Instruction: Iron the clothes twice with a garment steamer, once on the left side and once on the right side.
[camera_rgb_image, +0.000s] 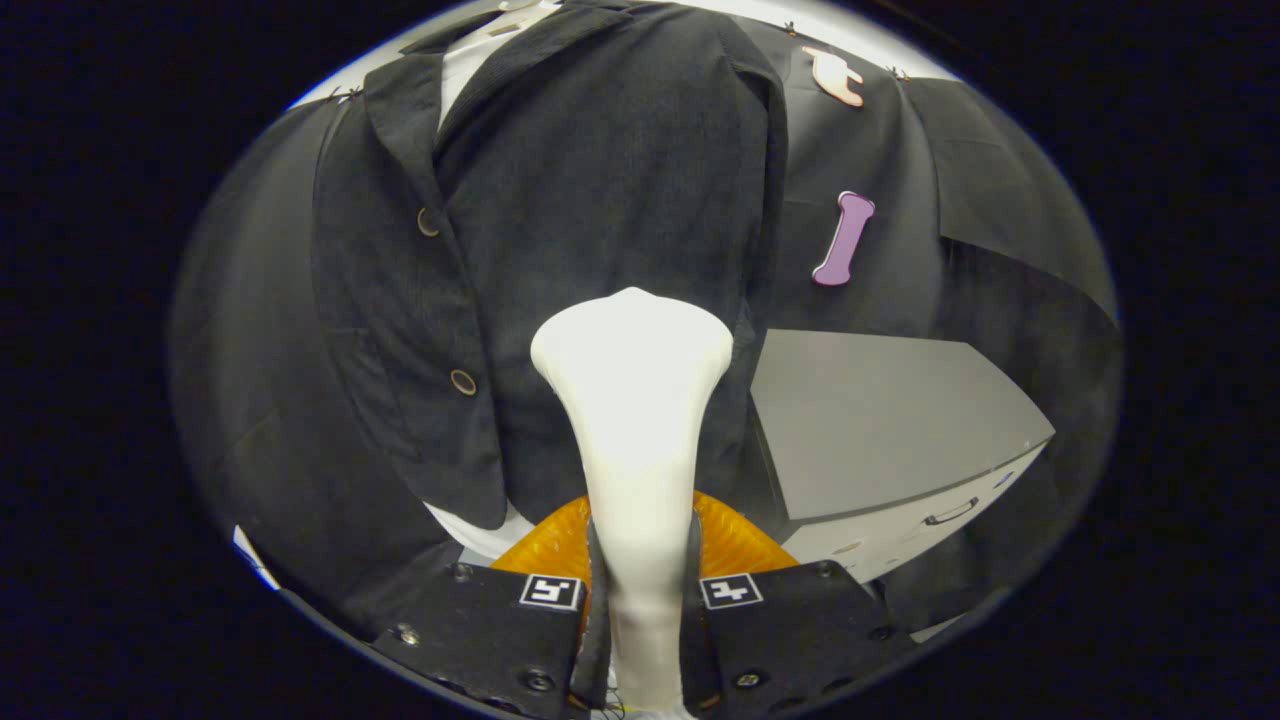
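1. Black cloth closed off the booth behind everything, and a grey-topped white cabinet (880, 420) with a small dark drawer handle stood against it, beyond the fingers and to their right.
2. Nearest the camera, the gripper (640, 600) had its two fingers closed tight on the slim handle of the white plastic garment steamer (636, 400), one pressing each side, so that the tool could be steered like an extension of the hand.
3. Just past the fingertips, an orange ribbed piece (735, 545) fanned out behind the handle; what it belonged to could not be told.
4. Further on, the steamer's flared head stood upright, at or very near the cloth, apparently placed for a vertical pass.
5. Farthest, the dark charcoal corduroy jacket (600, 220) with brass-coloured buttons hung over a white shirt (470, 55), the head lying beside its open front edge, over the right-hand panel.
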